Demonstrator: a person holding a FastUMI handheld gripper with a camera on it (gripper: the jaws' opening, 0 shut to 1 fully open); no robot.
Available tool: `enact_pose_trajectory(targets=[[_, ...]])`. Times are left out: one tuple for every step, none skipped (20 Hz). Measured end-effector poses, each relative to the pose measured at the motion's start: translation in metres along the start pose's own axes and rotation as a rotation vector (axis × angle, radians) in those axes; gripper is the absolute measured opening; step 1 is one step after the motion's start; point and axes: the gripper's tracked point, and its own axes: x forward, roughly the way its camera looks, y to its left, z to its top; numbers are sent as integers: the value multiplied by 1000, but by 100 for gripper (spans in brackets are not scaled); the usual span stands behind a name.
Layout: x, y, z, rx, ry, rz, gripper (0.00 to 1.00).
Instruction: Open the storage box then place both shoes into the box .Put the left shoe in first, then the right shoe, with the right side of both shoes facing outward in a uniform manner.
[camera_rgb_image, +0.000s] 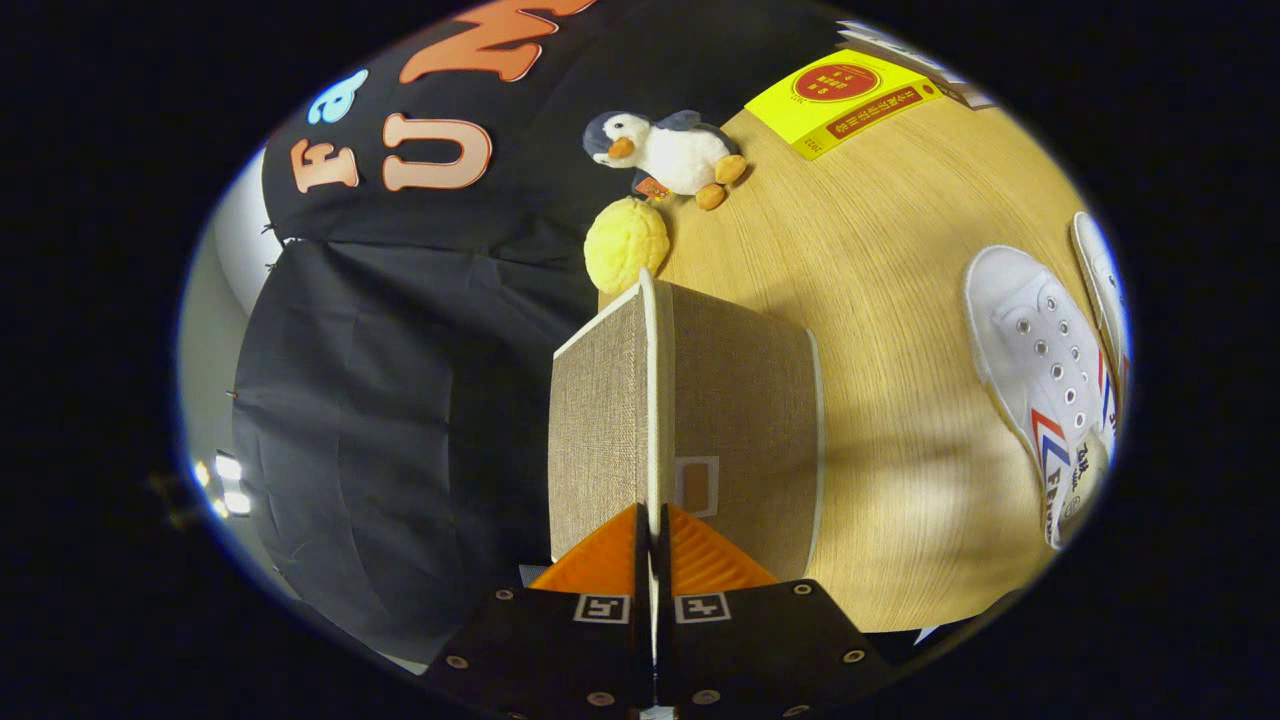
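Note:
The storage box is beige woven fabric with white trim and a small white label frame on its front. It stands on the wooden table just ahead of my fingers. My gripper is shut on the white-trimmed edge of the box's lid, with both fingers pressed on that thin edge. Two white canvas shoes with red and blue stripes lie side by side on the table, well off to the right of the box. The nearer shoe shows its laces and eyelets. Of the other shoe, just a strip shows behind it.
A penguin plush and a yellow bumpy ball lie beyond the box near the table's edge. A yellow book lies farther back. Black cloth hangs along the side to the left of the box.

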Motion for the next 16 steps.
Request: enact_pose_trajectory(targets=[[-1, -2, 0, 19, 8, -3, 2], [-2, -2, 2, 45, 8, -3, 2], [-1, -2, 4, 57, 2, -4, 2], [-1, -2, 6, 51, 0, -5, 2], [0, -1, 5, 36, 0, -3, 2], [-1, 0, 5, 20, 1, -2, 2], [-1, 1, 6, 6, -2, 0, 2], [-2, 1, 6, -15, -3, -3, 1], [-2, -2, 6, -42, -6, -14, 1], [-3, -3, 6, -58, -12, -20, 2], [-4, -3, 7, -68, -21, -28, 3], [-7, -4, 9, -80, -35, -33, 3], [-10, -6, 10, -91, -49, -39, 3], [-15, -8, 10, -104, -63, -47, 1], [-20, -11, 10, -113, -74, -55, 1], [-26, -15, 10, -121, -87, -64, 1]])
